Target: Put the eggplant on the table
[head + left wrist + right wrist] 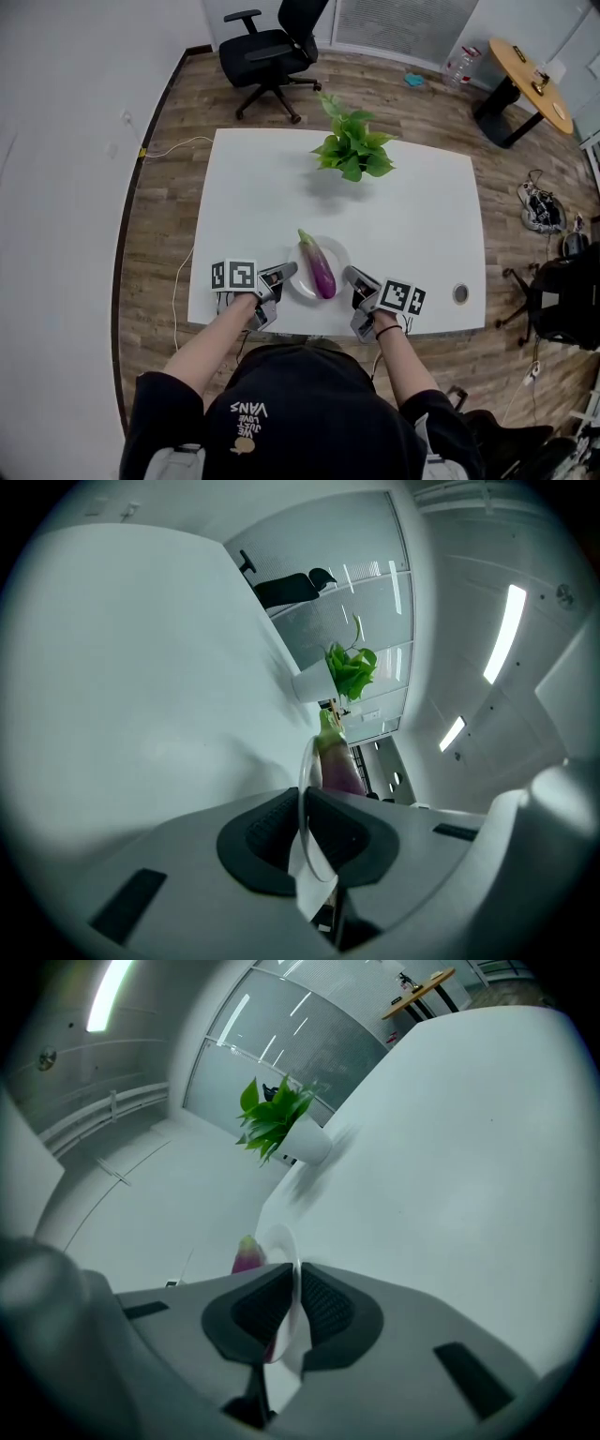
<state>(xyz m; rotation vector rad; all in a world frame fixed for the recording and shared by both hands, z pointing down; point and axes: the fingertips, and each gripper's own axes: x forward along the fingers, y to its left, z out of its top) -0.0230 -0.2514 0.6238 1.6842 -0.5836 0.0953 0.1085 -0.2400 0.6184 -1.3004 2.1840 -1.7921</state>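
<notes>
Here left tongs (286,273), right tongs (352,277) pinch plate (337,251); eggplant (320,267) aboard.

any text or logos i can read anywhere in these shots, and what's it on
"VANS": white print on the person's black shirt, upside down in the head view.
Smaller white words right beside that logo: too small to read.
The left gripper view and the right gripper view show no text at all.
</notes>
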